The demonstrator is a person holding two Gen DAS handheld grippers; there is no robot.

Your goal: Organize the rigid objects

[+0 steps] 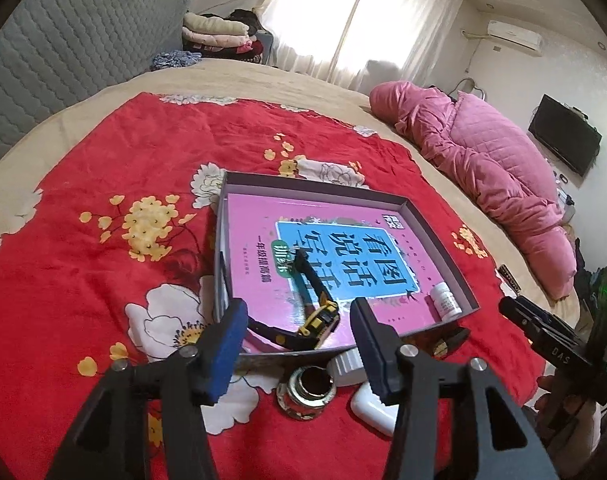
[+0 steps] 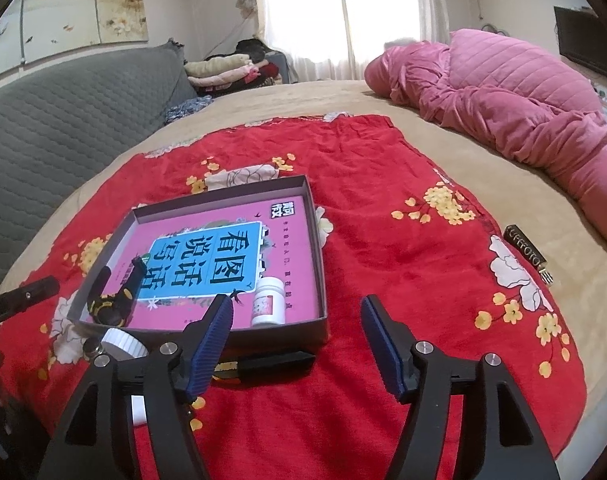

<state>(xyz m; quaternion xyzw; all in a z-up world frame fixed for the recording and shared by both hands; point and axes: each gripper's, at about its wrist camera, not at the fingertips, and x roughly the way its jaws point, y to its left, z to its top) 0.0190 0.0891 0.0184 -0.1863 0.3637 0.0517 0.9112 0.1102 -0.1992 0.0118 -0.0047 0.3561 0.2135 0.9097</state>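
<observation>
A shallow grey-walled box (image 1: pixel 315 182) sits on a red flowered blanket with a pink book flat inside. A black-and-yellow folding tool (image 1: pixel 311 320) lies in the box's near part, directly beyond my left gripper (image 1: pixel 299 308), which is open with nothing between its pads. A small white pill bottle (image 2: pixel 268 300) stands in the box's (image 2: pixel 318 248) near corner. My right gripper (image 2: pixel 296 302) hovers open and empty over the blanket just outside that corner. Before the box's near wall lie a glass jar (image 1: pixel 305 394), a white-capped bottle (image 1: pixel 347 364), a white case (image 1: pixel 373 404) and a black-and-yellow object (image 2: pixel 271 362).
The blanket (image 2: pixel 383 208) covers a tan bed. A pink quilt (image 2: pixel 523 100) is bunched at the far right. A dark lettered bar (image 2: pixel 525 248) lies at the blanket's right edge. A grey padded headboard (image 1: pixel 63 60) stands on the left, with folded clothes (image 1: pixel 219 34) beside it.
</observation>
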